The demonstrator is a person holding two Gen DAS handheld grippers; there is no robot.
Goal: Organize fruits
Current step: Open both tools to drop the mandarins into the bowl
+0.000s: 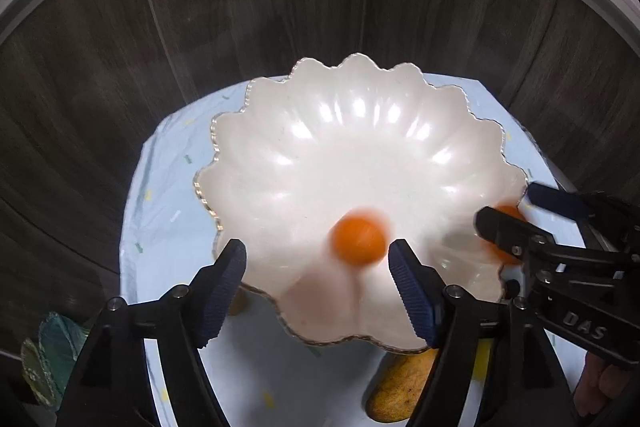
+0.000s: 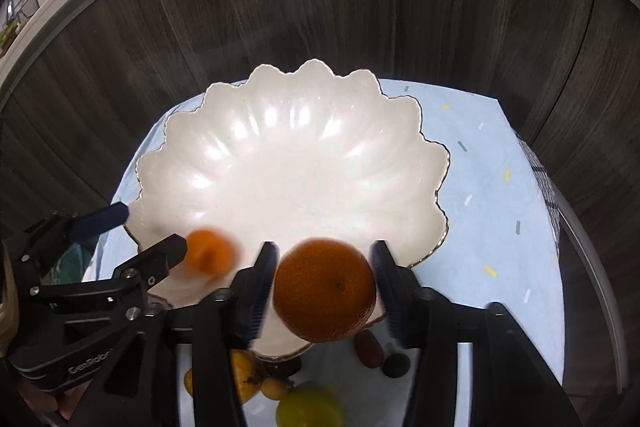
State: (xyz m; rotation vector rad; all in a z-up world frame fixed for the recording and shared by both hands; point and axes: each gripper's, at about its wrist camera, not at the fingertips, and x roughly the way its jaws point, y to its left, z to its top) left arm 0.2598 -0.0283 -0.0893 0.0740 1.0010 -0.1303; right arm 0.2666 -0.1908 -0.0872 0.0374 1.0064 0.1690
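Both oranges are dropping into the scalloped white bowl [image 1: 360,155] at once, and that is where the trouble could come from. The left gripper [image 1: 318,281] is standing open over the bowl's near rim, its orange [image 1: 360,241] blurred and loose just past its pads, already over the bowl's floor. The right gripper [image 2: 324,285] is also standing open, with the bigger orange [image 2: 325,291] between its fingers but seemingly clear of both pads, right above the bowl's near edge.

That one is worrying me: it is falling so close to the rim that it could strike the lip and bounce out onto the bench, towards the other fruit [image 2: 256,379] lying at the near edge under the bowl. The bowl is shallow and glossy, so the two oranges may roll together, knock, and one could ride up over the low scallops. The two grippers are also sitting just beside each other, so pulling back carelessly could clip them or tip the bowl.
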